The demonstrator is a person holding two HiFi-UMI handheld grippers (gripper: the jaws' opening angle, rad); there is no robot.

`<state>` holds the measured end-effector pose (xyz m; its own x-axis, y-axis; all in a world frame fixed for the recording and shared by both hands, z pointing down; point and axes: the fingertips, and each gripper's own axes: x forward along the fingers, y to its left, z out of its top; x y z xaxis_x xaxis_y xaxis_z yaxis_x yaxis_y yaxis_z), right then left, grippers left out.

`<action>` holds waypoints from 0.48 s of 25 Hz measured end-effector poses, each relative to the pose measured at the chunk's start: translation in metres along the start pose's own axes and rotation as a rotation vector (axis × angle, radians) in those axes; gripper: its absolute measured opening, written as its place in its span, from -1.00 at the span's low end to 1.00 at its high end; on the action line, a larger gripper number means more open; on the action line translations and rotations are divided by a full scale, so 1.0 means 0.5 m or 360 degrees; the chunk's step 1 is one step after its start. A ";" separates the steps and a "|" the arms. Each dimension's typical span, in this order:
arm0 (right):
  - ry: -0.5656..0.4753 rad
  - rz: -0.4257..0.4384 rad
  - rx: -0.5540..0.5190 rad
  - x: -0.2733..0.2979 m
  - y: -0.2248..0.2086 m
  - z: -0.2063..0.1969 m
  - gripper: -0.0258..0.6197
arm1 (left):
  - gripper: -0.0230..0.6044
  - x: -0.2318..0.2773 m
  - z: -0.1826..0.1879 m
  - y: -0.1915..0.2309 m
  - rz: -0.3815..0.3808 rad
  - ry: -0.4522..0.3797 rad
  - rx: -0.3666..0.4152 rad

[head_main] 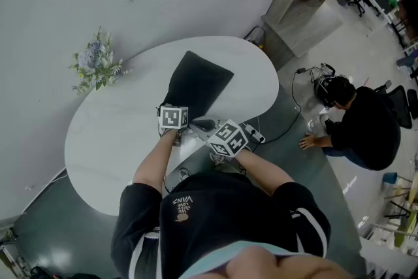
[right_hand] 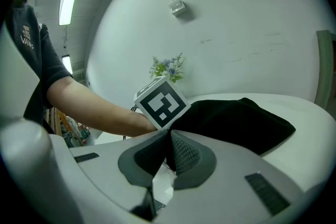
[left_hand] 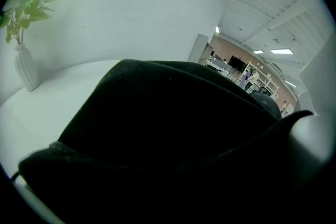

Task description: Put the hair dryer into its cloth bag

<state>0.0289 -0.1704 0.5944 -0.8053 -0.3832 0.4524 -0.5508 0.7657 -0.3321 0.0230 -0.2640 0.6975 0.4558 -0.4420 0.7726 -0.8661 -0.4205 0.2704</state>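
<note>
The black cloth bag [head_main: 196,83] lies flat on the white table [head_main: 111,134], its mouth towards me. My left gripper [head_main: 176,109] sits at the bag's near end. In the left gripper view black cloth [left_hand: 168,113] bulges over the whole lower half and hides the jaws. My right gripper [head_main: 208,124] is just right of it at the bag's mouth. Its pads meet at the tips [right_hand: 169,136] with black cloth in the wedge between them, and the bag [right_hand: 241,118] spreads beyond. The left gripper's marker cube [right_hand: 161,102] stands right ahead. No hair dryer shows in any view.
A vase of flowers [head_main: 96,65] stands at the table's far left edge. A white power strip [head_main: 255,135] with its cable lies at the table's near right edge. A person [head_main: 356,117] crouches on the floor to the right, near a grey shelf unit [head_main: 307,0].
</note>
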 end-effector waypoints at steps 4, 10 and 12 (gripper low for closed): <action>0.0003 0.0003 0.0031 0.001 -0.024 -0.003 -0.77 | -0.18 0.023 0.011 0.005 0.0005 0.0024 0.0006; -0.0007 0.0001 0.0066 0.004 -0.048 0.003 -0.77 | -0.18 0.051 0.024 0.010 0.0014 0.0090 0.0006; -0.0008 -0.0004 0.0075 0.006 -0.054 0.005 -0.77 | -0.18 0.054 0.023 0.011 0.0023 0.0128 0.0002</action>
<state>0.0409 -0.1935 0.6027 -0.8050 -0.3879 0.4489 -0.5625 0.7395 -0.3697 0.0329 -0.2874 0.7135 0.4249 -0.3829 0.8202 -0.8723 -0.4154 0.2580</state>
